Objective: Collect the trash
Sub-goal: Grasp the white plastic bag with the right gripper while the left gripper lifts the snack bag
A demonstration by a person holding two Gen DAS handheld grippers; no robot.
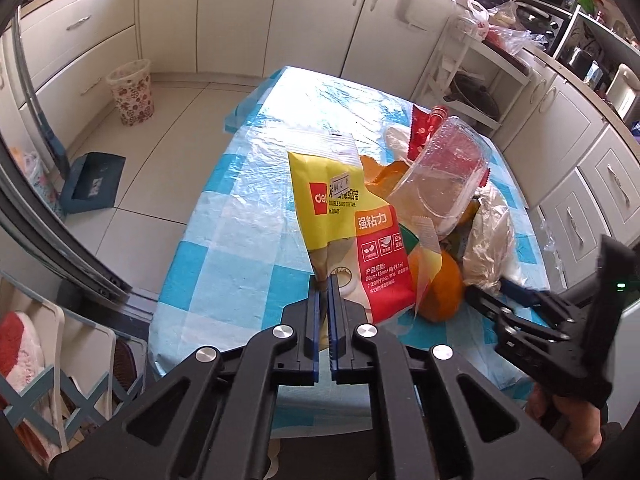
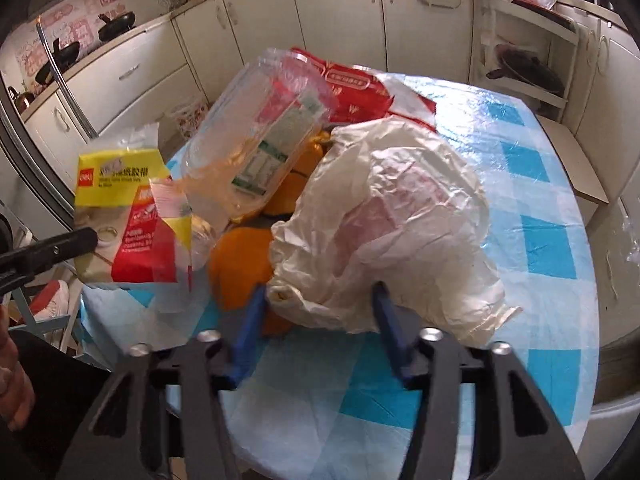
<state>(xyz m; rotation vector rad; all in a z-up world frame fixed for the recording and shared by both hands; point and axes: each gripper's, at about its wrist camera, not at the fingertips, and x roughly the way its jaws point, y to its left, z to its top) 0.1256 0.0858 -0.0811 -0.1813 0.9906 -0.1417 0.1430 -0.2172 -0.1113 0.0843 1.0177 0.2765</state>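
We pinch the lower edge of the yellow-and-red tape packet (image 1: 344,216) in our left gripper (image 1: 324,280), jaws nearly shut on it, so it hangs clear of the checked tablecloth (image 1: 224,248). The rest of the trash lies heaped at the packet's three o'clock. Our right gripper (image 2: 320,300) stands part-open, its blue fingers (image 2: 250,320) straddling the near edge of the crumpled white plastic bag (image 2: 392,216) at twelve o'clock, probably our next pick. The flowered wastebasket (image 1: 130,92) waits on the floor at ten o'clock.

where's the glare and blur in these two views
Left wrist view: sharp, with sunlight glaring off the plastic table cover and the right gripper slightly smeared. Right wrist view: softer overall, motion blur on the clear plastic container, glare on the cover's far right side. Both show fisheye bending at the cabinets.
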